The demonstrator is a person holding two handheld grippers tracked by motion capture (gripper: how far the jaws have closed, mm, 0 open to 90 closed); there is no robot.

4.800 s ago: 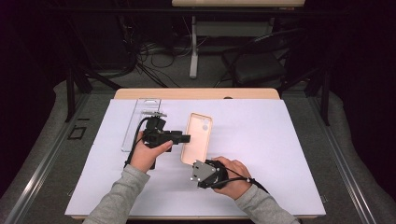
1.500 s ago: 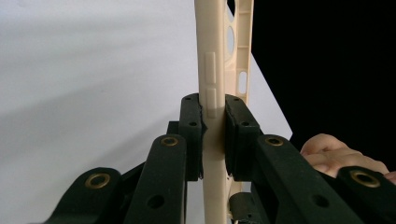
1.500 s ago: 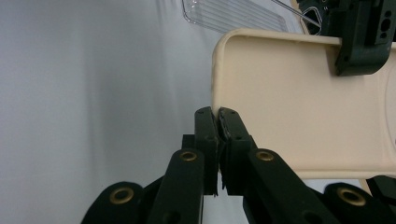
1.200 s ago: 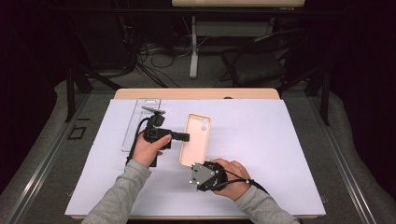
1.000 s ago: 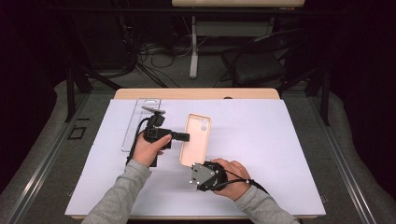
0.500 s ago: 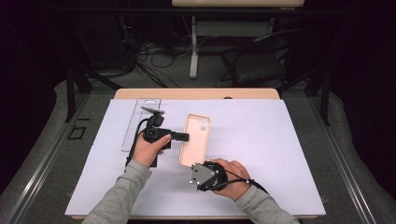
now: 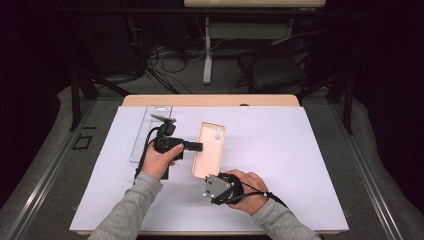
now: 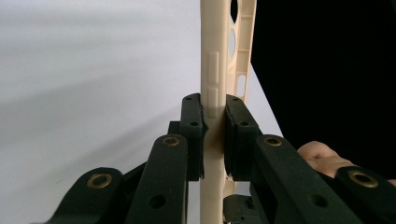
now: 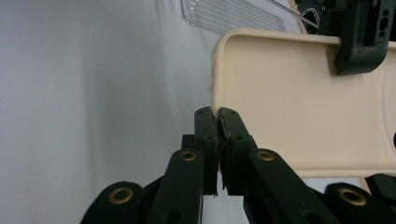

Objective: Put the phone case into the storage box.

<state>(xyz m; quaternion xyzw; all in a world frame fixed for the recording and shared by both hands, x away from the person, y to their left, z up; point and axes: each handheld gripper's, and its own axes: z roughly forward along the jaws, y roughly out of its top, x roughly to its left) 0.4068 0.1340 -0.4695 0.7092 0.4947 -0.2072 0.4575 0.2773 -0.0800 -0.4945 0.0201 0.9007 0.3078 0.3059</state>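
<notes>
A cream phone case point(image 7: 210, 150) lies open side up on the white sheet, and both grippers hold it. My left gripper point(image 7: 199, 146) comes in from the left. In the left gripper view its pads point(image 8: 192, 126) are clamped on the case's side wall point(image 8: 212, 70), near the button bumps. My right gripper point(image 7: 214, 178) comes in from the near side. Its jaws point(image 9: 217, 122) are pinched on the rim of the case point(image 9: 289, 107) at its near end. The left gripper point(image 9: 359, 42) also appears at the top right of the right gripper view.
A clear plastic packaging tray point(image 7: 150, 131) lies behind the left hand and also shows in the right gripper view point(image 9: 233, 18). The white sheet point(image 7: 300, 165) covers a wooden table point(image 7: 210, 100). Dark floor, cables and a chair base lie beyond the far edge.
</notes>
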